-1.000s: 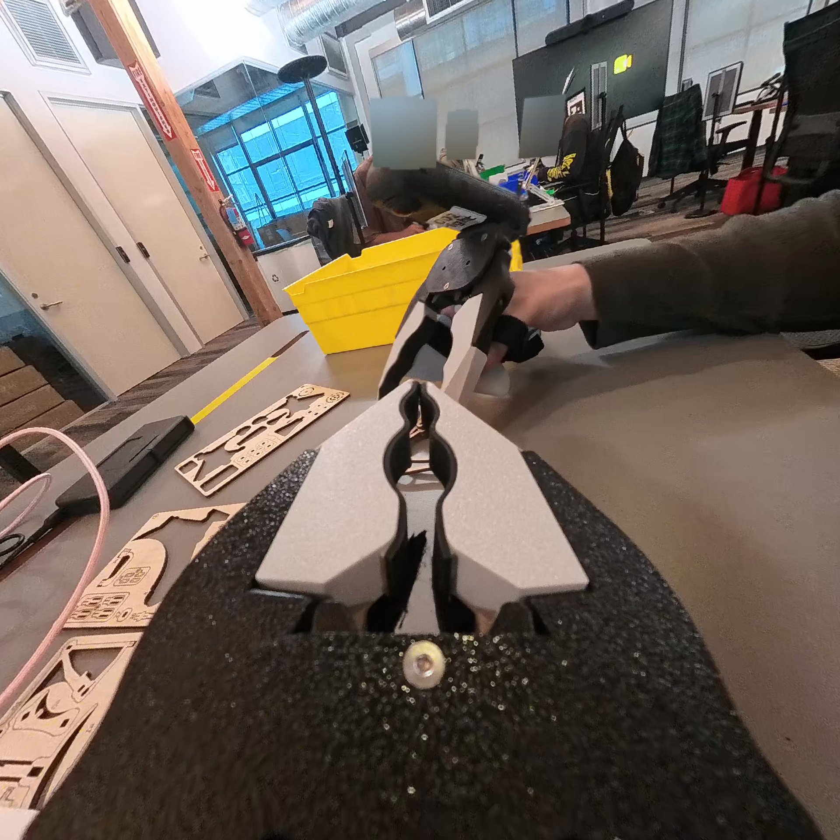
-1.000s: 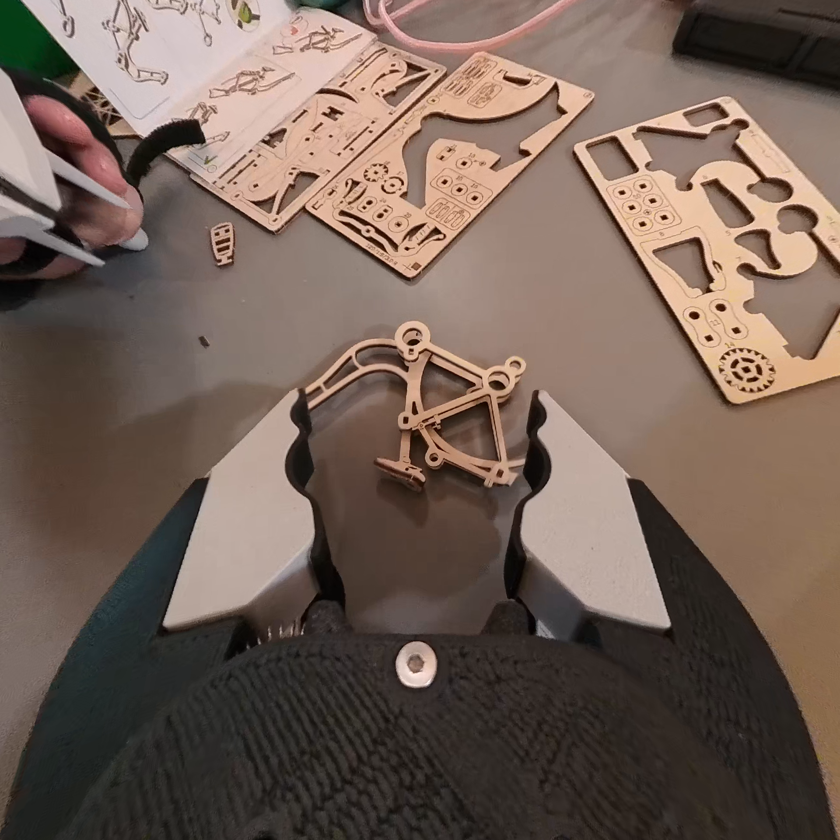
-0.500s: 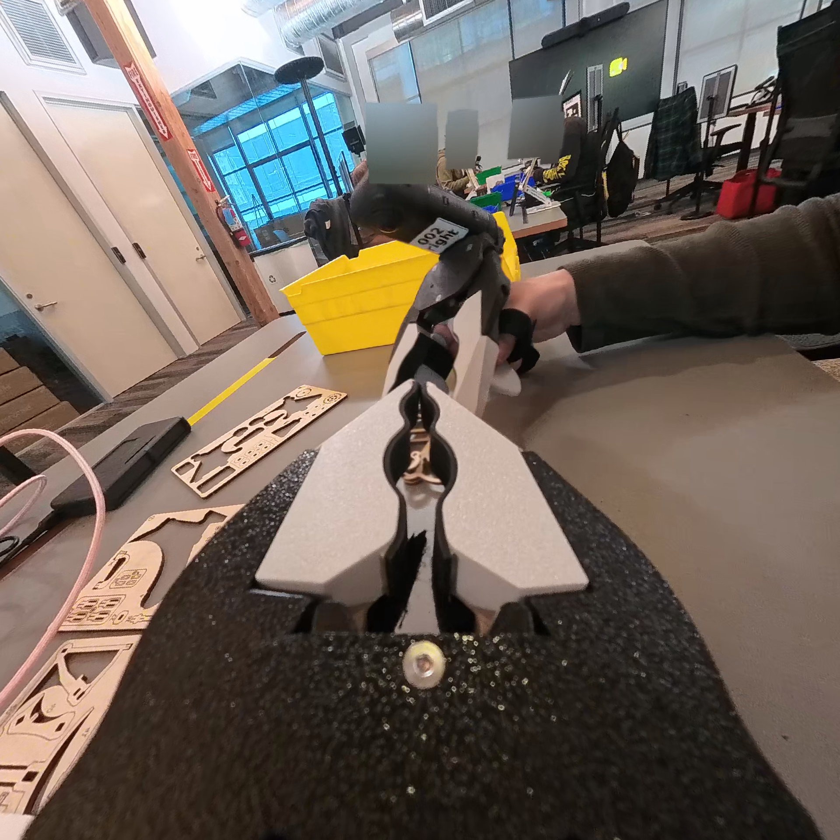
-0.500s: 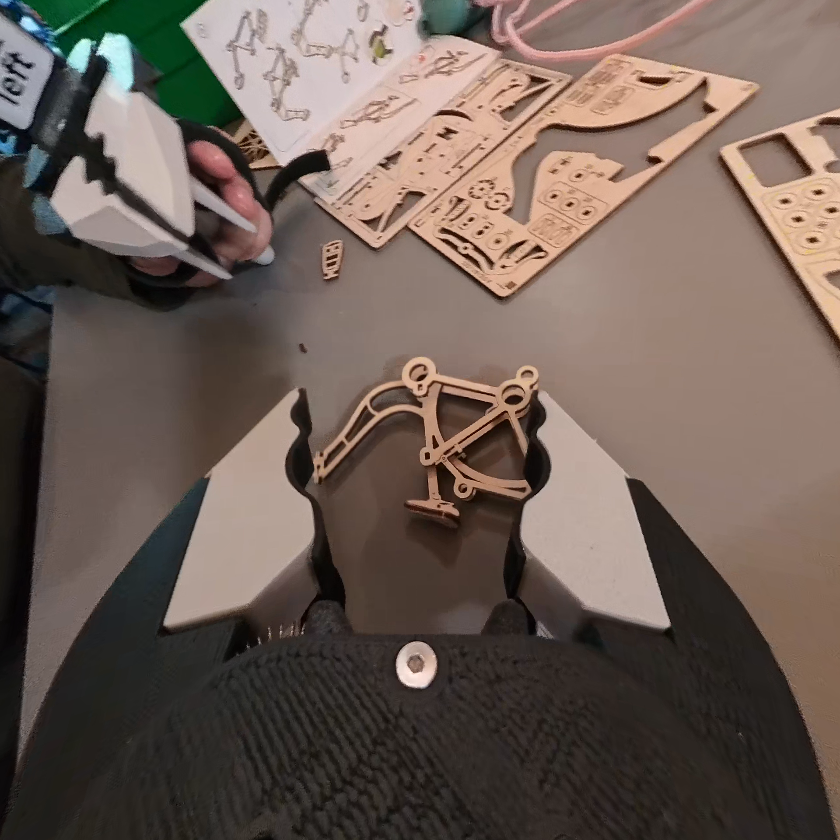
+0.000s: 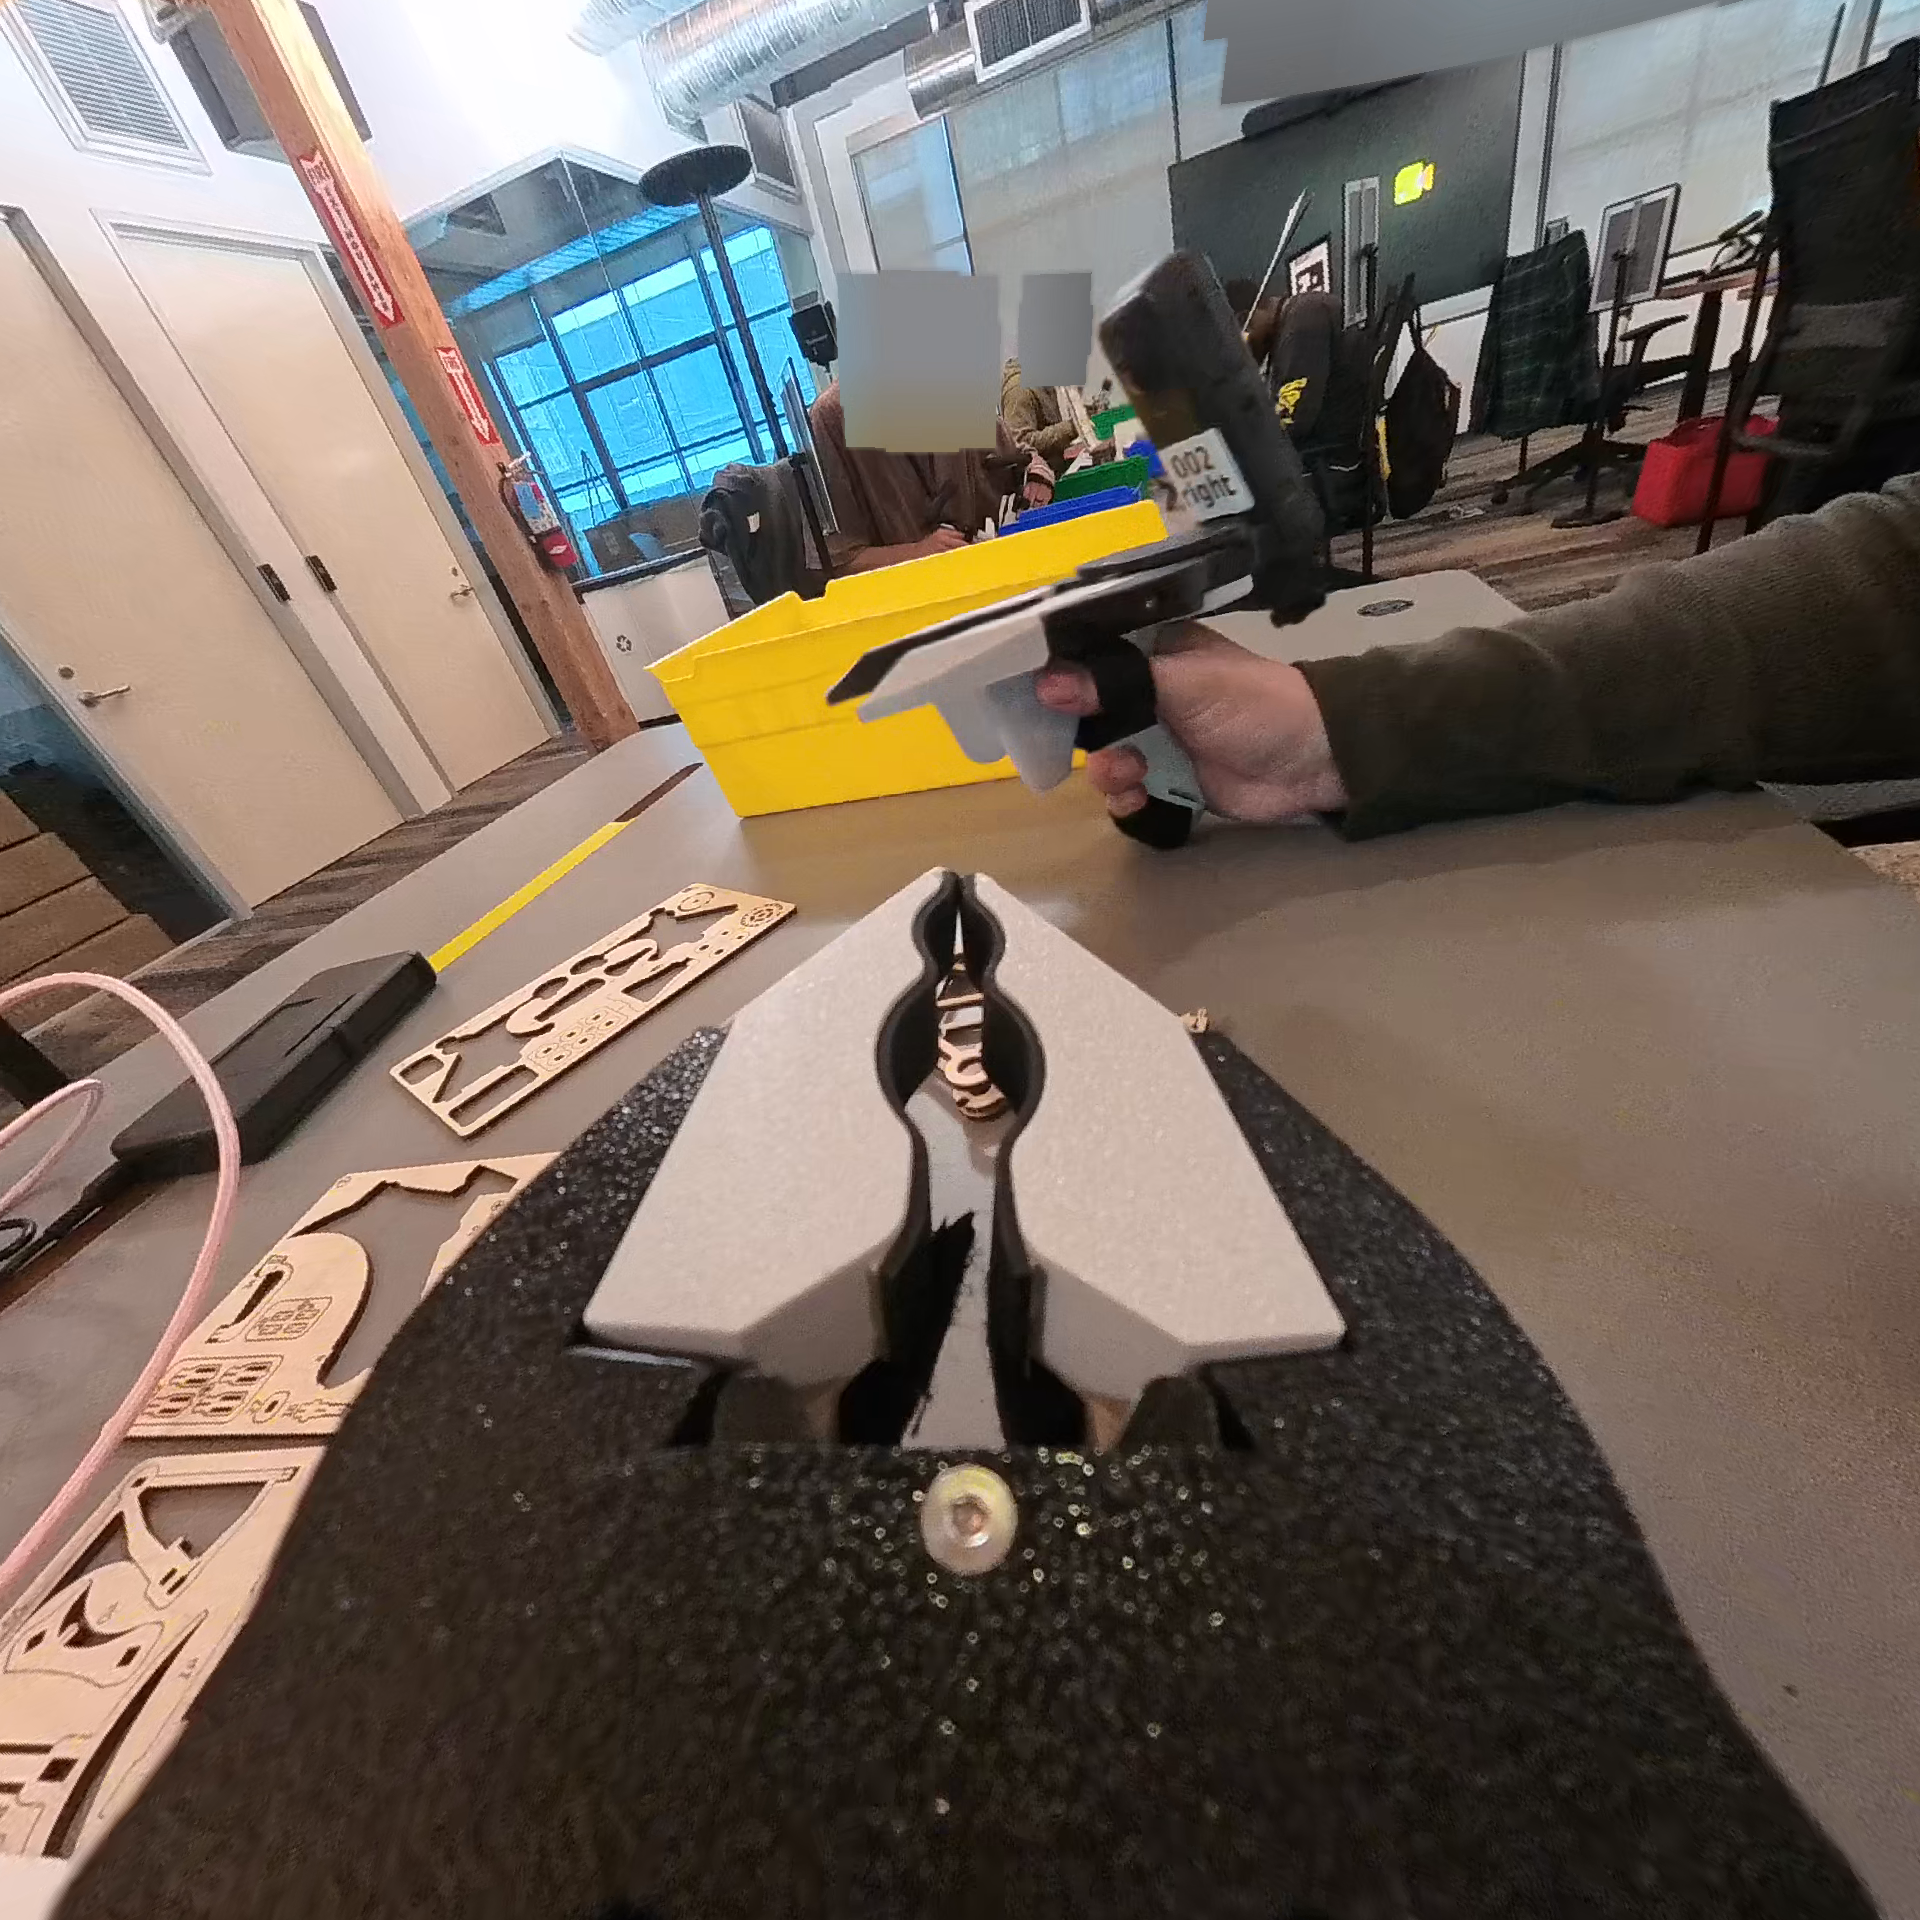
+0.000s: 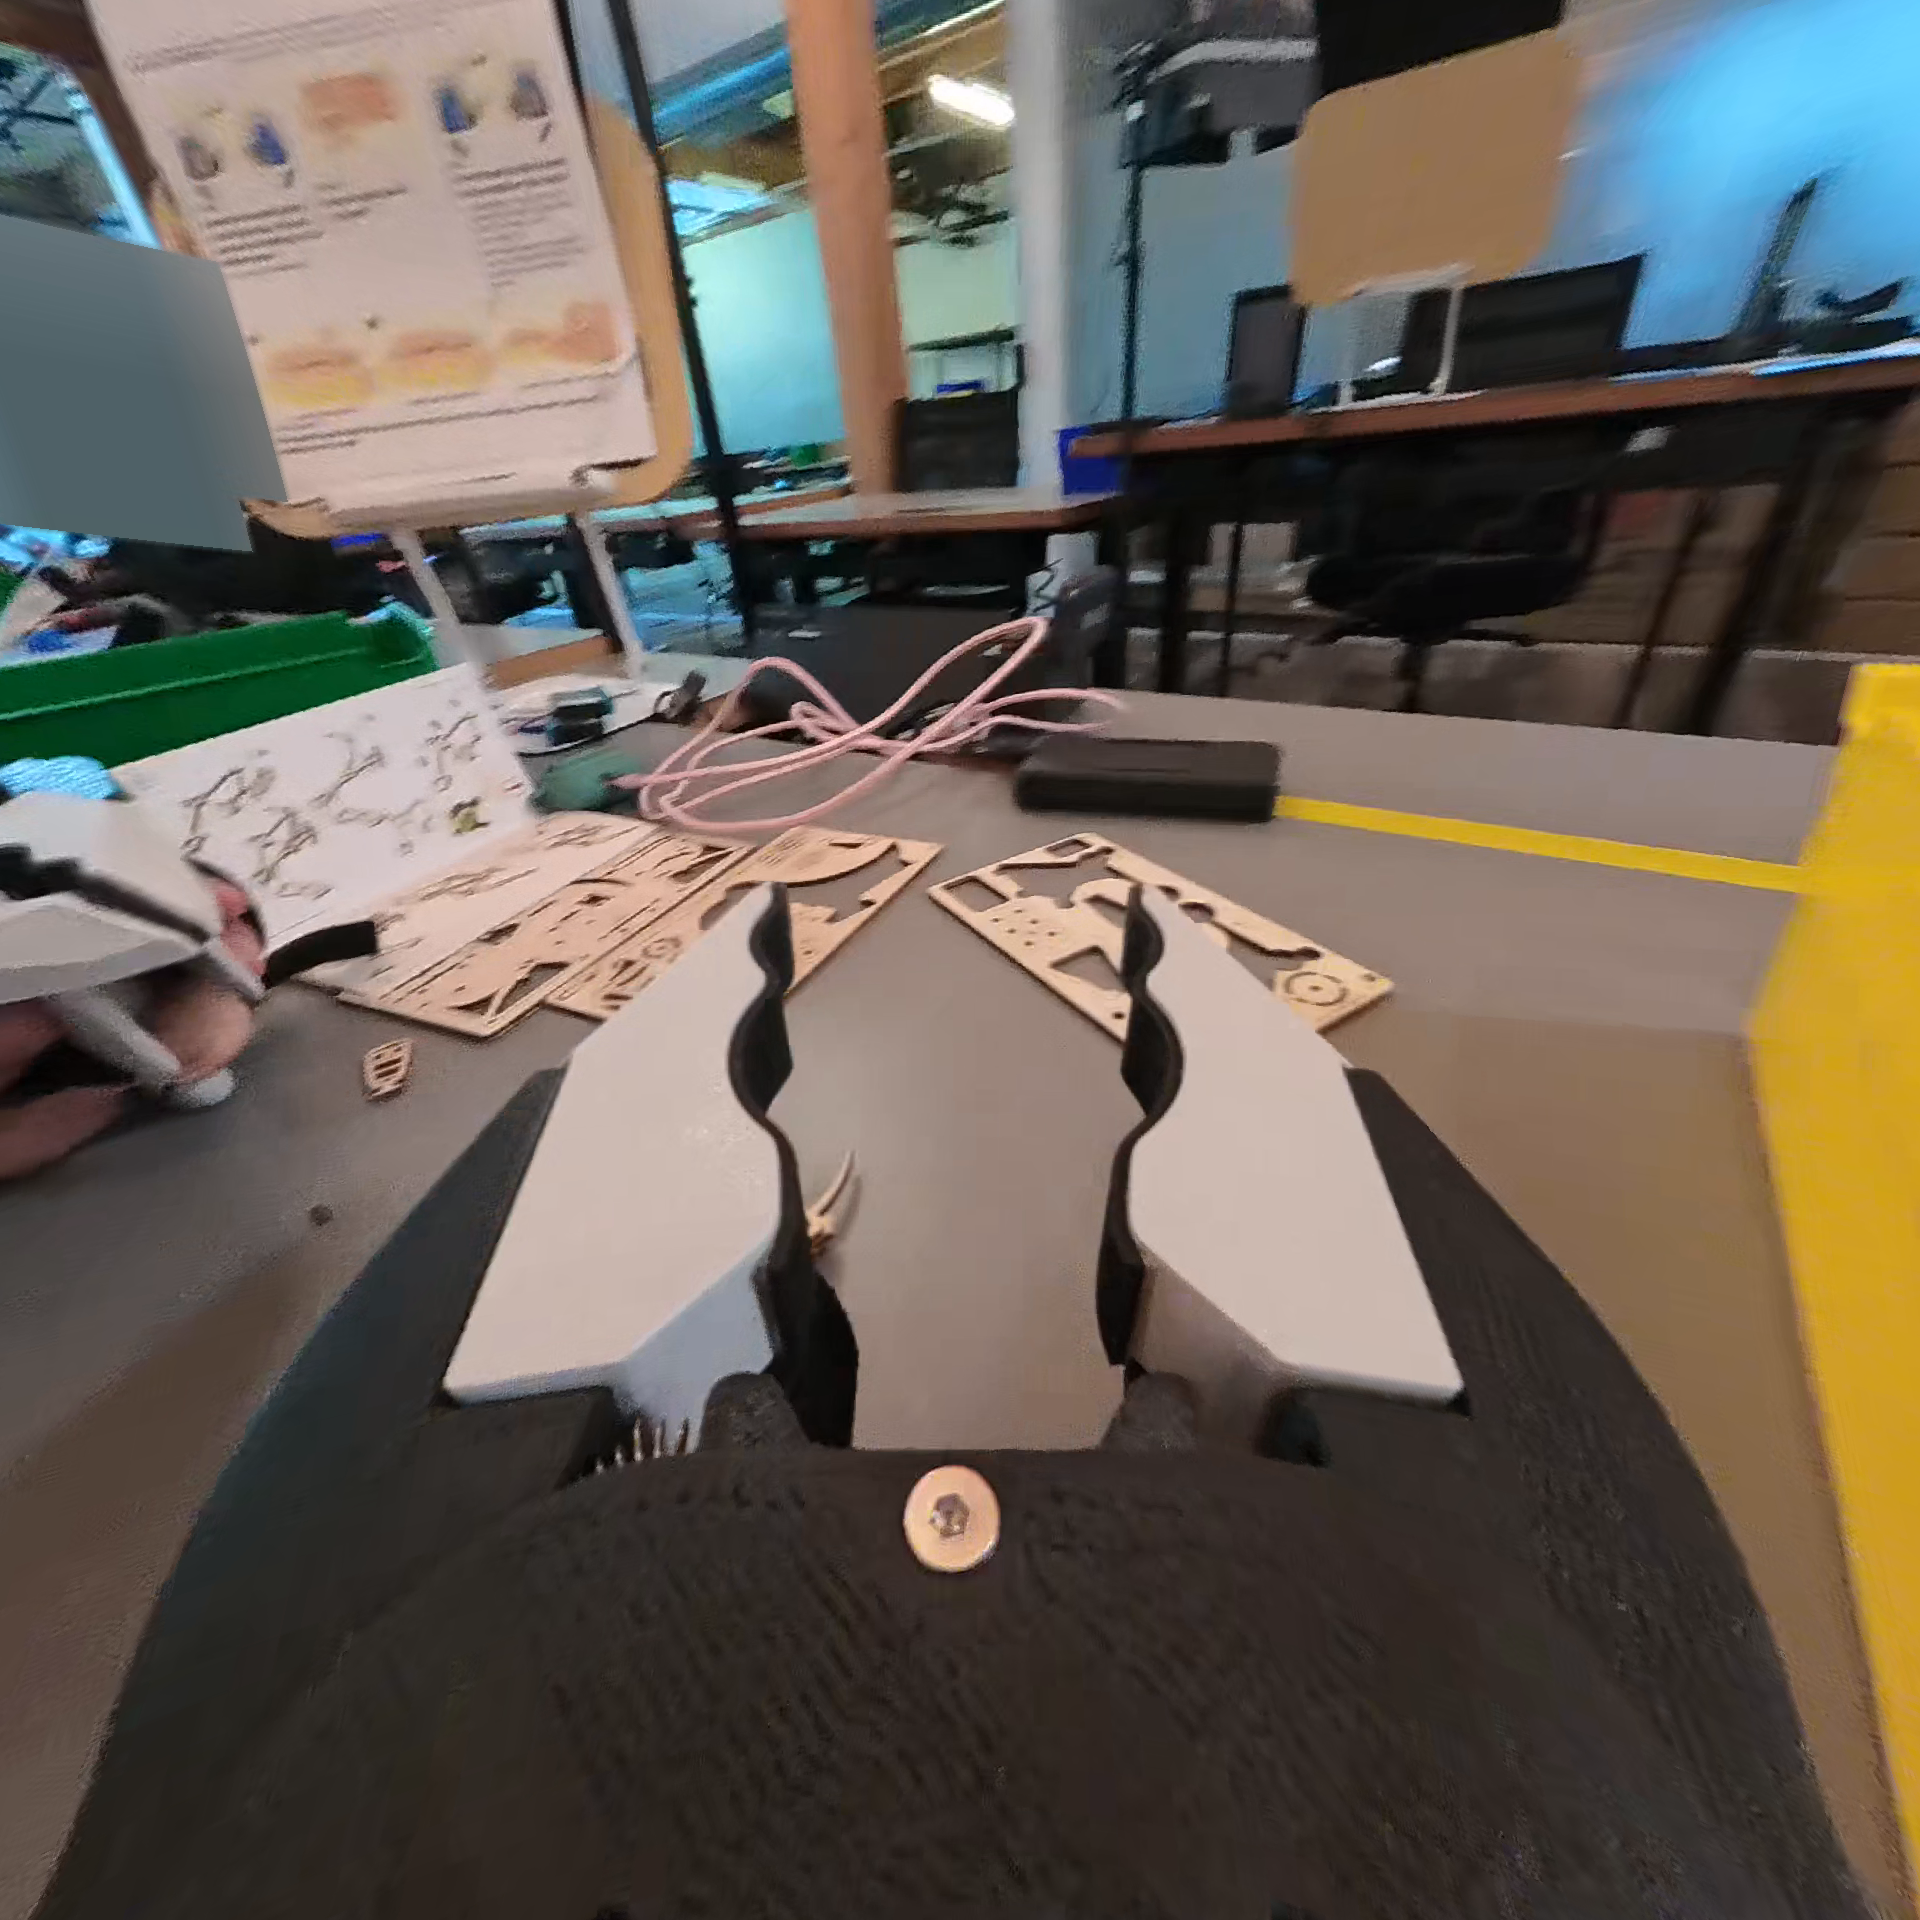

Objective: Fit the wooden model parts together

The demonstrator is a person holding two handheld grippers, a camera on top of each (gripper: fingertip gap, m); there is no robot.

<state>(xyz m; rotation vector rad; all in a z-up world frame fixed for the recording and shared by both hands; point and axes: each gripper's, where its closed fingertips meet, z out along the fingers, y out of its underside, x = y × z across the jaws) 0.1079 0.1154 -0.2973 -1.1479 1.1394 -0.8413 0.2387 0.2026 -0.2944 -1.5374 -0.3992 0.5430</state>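
My left gripper (image 5: 958, 885) is shut on a small wooden part (image 5: 964, 1044), which shows in the gap between its grey fingers, low over the grey table (image 5: 1507, 1091). My right gripper (image 6: 951, 906) is open and empty, held level above the table. Only a tip of the wooden bike-frame part (image 6: 834, 1195) shows under its left finger. In the left wrist view the right gripper (image 5: 883, 681) is raised in a hand, in front of the yellow bin. In the right wrist view the left gripper (image 6: 99, 914) shows at the left edge.
Punched wooden sheets (image 6: 623, 935) (image 6: 1164, 935) and an instruction booklet (image 6: 343, 810) lie ahead. A loose small wooden piece (image 6: 387, 1067) lies near the left hand. A pink cable (image 6: 883, 717), a black box (image 6: 1143, 776), a yellow bin (image 5: 883, 717) and a green bin (image 6: 208, 675) stand around.
My right gripper has lifted away from the wooden frame and tilted up from looking down at it to looking across the table. My left gripper stays shut on its part.
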